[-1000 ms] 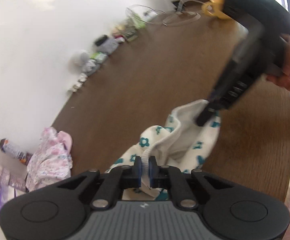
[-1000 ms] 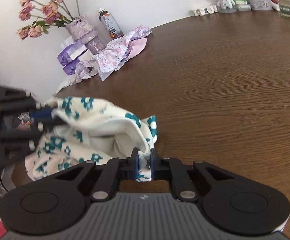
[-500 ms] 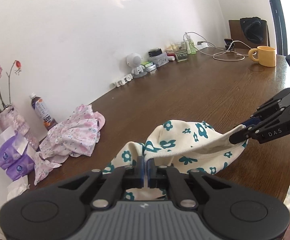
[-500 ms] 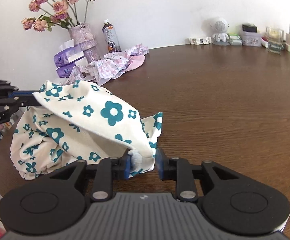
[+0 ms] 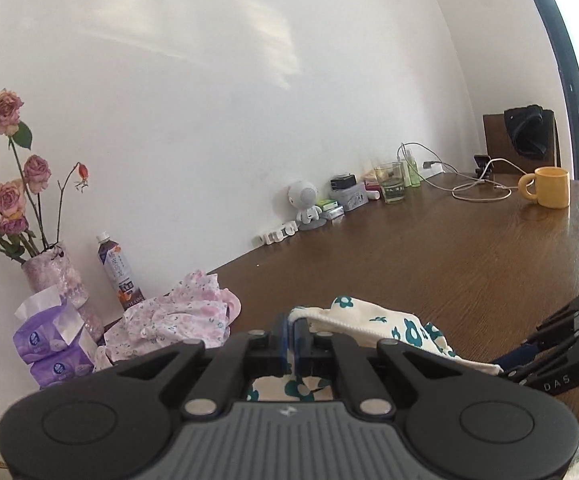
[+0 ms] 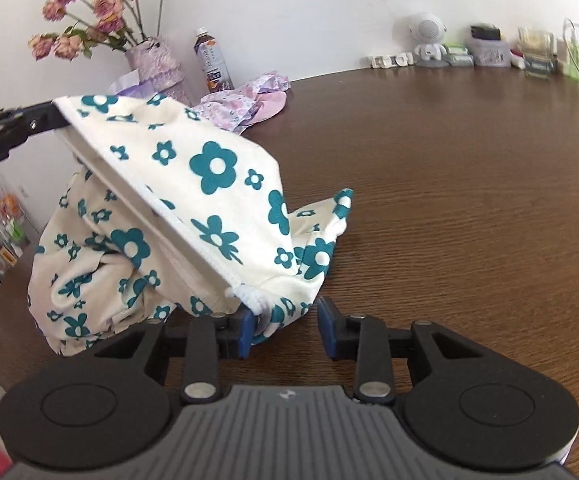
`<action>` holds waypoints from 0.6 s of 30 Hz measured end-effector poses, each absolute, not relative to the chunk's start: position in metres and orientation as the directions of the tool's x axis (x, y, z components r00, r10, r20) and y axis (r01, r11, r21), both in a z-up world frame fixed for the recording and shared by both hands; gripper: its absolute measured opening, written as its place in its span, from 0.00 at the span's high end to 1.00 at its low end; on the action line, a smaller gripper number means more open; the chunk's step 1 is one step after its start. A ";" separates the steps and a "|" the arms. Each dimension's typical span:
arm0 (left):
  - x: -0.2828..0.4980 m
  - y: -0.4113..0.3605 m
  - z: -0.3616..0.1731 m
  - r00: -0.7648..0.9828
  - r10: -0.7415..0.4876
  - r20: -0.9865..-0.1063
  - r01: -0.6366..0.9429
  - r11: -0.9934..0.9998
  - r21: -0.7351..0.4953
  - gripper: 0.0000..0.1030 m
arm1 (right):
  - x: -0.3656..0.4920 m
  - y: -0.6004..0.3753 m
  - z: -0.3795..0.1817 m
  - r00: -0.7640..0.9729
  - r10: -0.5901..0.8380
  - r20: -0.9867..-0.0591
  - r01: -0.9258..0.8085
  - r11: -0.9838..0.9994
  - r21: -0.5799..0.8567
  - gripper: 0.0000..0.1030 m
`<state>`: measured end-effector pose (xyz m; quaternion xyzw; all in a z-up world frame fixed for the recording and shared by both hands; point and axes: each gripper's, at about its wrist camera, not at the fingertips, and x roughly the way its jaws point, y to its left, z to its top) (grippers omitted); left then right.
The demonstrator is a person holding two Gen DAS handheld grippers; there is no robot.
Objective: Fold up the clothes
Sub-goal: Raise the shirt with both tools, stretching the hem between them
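**Over the near worktop edge: right claw lets go of the hem**

Over the near edge of the brown worktop, cream garment with teal flowers hangs between the two tools, its lower folds bunched on the wood.

Left claw: blue pads pressed together on the white ribbed hem; same pinch as half a second ago. From the right wrist view its black fingers hold the garment's top corner up at far left.

Right claw: spread wide now. Half a second ago it was closing on the gathered hem; the cloth now only touches the left pad, and the right pad stands clear of it. One second ago both claws pinched hem.

Left camera has tipped up since then: more wall, less garment in view.

Background, well apart from the work: pink flowered garment crumpled near the wall, bottle and vase of dried roses beside it, purple tissue packs, yellow mug at far right.
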<state>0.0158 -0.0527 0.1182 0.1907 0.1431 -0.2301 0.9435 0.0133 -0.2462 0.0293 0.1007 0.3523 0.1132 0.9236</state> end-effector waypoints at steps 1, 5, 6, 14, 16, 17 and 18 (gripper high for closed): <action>0.016 -0.049 0.118 0.854 -0.380 -0.357 0.486 0.828 0.282 0.98 | 0.014 -0.243 0.031 0.729 0.274 -0.628 -0.145 0.958 0.249 0.83; 0.016 -0.034 0.118 0.866 -0.367 -0.340 0.454 0.863 0.224 0.98 | 0.016 -0.235 0.037 0.729 0.273 -0.628 -0.182 0.961 0.207 0.95; 0.016 -0.029 0.119 0.875 -0.359 -0.325 0.435 0.878 0.201 0.98 | 0.017 -0.234 0.039 0.727 0.279 -0.628 -0.200 0.960 0.196 0.96; 0.037 -0.024 0.165 0.923 -0.348 -0.162 0.368 0.923 0.114 0.98 | 0.050 -0.257 0.152 0.885 0.154 -0.440 -0.200 0.978 -0.059 0.96; 0.049 -0.034 0.199 0.941 -0.330 -0.072 0.337 0.933 0.123 0.98 | 0.064 -0.268 0.199 0.930 0.122 -0.347 -0.172 0.978 -0.116 0.96; 0.054 -0.039 0.218 0.947 -0.321 -0.025 0.321 0.938 0.127 0.98 | 0.069 -0.272 0.226 0.950 0.109 -0.292 -0.154 0.979 -0.136 0.96; 0.056 -0.045 0.241 0.949 -0.312 0.030 0.306 0.943 0.130 0.98 | 0.071 -0.273 0.255 0.968 0.093 -0.232 -0.132 0.979 -0.156 0.96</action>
